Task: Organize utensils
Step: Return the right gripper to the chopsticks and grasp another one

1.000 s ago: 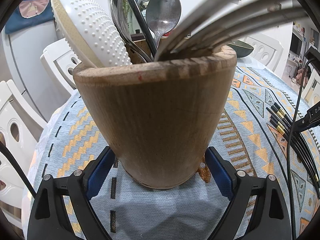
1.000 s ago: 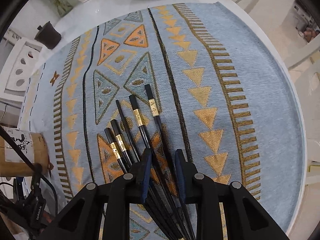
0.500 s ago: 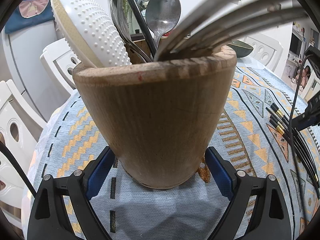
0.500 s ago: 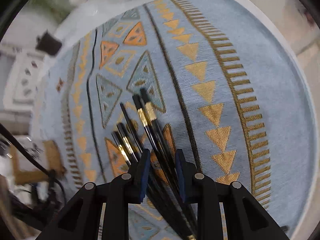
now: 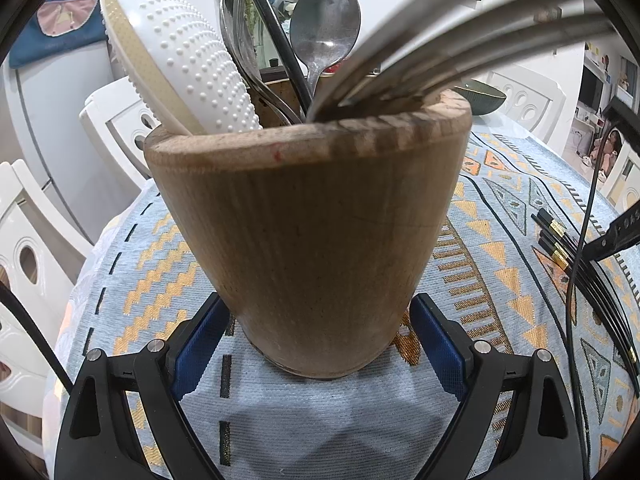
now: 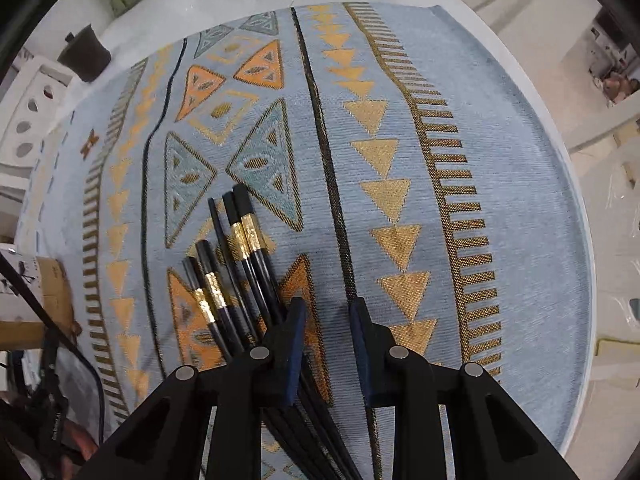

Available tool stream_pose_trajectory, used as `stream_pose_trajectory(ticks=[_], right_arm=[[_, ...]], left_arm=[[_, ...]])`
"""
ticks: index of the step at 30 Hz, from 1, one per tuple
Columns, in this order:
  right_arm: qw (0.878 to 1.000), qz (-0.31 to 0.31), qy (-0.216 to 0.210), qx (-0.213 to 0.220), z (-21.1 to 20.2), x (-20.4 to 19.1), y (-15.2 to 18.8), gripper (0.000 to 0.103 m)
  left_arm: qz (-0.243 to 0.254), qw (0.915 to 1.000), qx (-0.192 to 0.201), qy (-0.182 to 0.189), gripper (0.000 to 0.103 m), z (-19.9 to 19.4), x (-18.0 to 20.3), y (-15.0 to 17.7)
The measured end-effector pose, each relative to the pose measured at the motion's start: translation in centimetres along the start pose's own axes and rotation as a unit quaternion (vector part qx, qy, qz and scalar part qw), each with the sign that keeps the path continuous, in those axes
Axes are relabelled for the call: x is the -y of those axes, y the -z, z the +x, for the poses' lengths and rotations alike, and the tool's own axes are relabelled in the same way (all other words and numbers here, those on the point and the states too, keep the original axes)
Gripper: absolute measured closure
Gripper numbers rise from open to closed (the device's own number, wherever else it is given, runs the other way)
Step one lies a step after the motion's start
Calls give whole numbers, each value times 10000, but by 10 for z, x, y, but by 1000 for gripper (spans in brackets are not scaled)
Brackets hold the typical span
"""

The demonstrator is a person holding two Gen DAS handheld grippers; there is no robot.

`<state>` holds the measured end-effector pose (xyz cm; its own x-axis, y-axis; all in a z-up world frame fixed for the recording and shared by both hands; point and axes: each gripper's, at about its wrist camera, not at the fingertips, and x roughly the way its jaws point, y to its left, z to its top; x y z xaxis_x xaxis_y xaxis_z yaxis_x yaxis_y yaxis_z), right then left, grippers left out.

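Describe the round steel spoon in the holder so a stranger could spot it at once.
Start at the wooden holder standing on the patterned blue cloth, between the left gripper's fingers. Among the utensils sticking out of its top, look behind the dotted white paddle and the black stick. The spoon is the only one showing a broad, oval, shiny bowl facing the camera, unlike the forks.

chopsticks (image 6: pixel 240 256) lower ends hidden under right gripper (image 6: pixel 326 344); fork handles (image 5: pixel 460 40) blurred, cut off upper right.
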<state>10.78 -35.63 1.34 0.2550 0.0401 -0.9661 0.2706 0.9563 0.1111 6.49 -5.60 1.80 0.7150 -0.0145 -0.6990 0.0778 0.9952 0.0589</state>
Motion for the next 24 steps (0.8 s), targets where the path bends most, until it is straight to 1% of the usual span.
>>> stream_pose_trajectory(ticks=[1,4,6,8,10,13,17,18,20,22,24], right_arm=[[9998,82,-195,55,-4,3,0,80],[9988,106,-459,161,-13,4,-3,80],[9988,12,-465,152,-13,2,-4,80],[9995,-94,-307,61,-7,-2,-4,80],[9991,-98,-409,65,-4,-1,-1,80],[9992,-162,-375,40,-3,-1,-4,80],[9992,-364,-128,-90,-1,-4,-9,80],[9987,-487,18,-154,-1,-7,-8,80],[9960,-746,228,-439,7,-13,-5,80],[9937,-982,395,-377,10,-29,1,80],[9923,-1071,483,-391,12,-33,1,80]], left_arm=[[1,10000,0,3,12,0,0,0],[6,10000,-1,3,12,-1,1,0],[3,10000,0,2,12,0,0,0],[4,10000,-1,5,12,-1,-1,0],[4,10000,0,4,12,-1,-1,0],[6,10000,-1,4,12,0,-1,0],[3,10000,-1,5,12,-1,-1,0],[5,10000,-1,6,12,0,-1,0],[4,10000,-1,8,12,-1,-1,0],[5,10000,-1,4,12,0,-1,0],[8,10000,-1,7,12,-1,0,0]])
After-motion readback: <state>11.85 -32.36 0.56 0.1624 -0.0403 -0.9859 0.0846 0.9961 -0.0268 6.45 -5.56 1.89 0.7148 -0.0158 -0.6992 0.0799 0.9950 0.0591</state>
